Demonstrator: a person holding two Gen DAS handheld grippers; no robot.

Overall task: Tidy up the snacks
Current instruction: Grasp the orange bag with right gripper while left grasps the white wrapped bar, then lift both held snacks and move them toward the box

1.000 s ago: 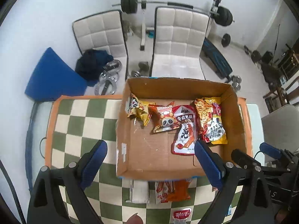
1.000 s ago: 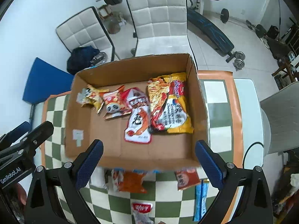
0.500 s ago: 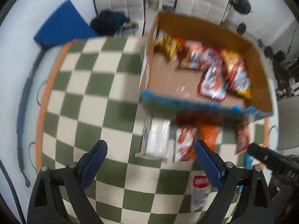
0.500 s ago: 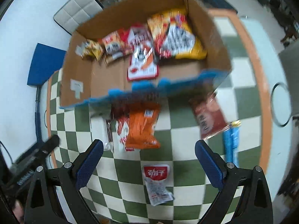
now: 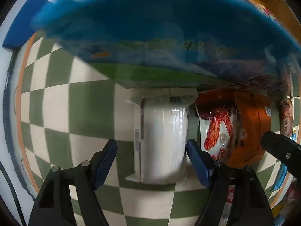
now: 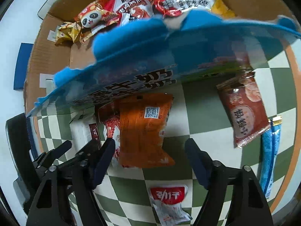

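Closing in on the loose snacks in front of the box point(image 6: 131, 75), both tools hang low over the checkered tabletop point(image 5: 90, 109), each with its fingers spread and nothing between them.

Farthest left lies the white pack point(image 5: 163, 141), lengthwise just short of the box's blue front wall. The left hand-held gripper point(image 5: 151, 146) straddles its near end: the right pad looks to be touching the pack's side, the left pad stands clear of it.

Next comes the red-and-white pack point(image 6: 112, 133), partly under the orange pack point(image 6: 144, 130). The right hand-held gripper point(image 6: 150, 146) frames the orange pack's near edge, its left pad just beside it. Below sits a small red-topped sachet point(image 6: 169, 203); further right a dark red pack point(image 6: 244, 111) and a blue stick pack point(image 6: 270, 154) near the tabletop's edge.

Several snacks already lie in the box, so the job seems partway through, with the pick-up of two more packs in hand. Next, I judge, each gripper should drop a little and squeeze; the white pack looks slick and plump, so a centred bite matters. The orange pack overlaps its neighbour and could drag it along.
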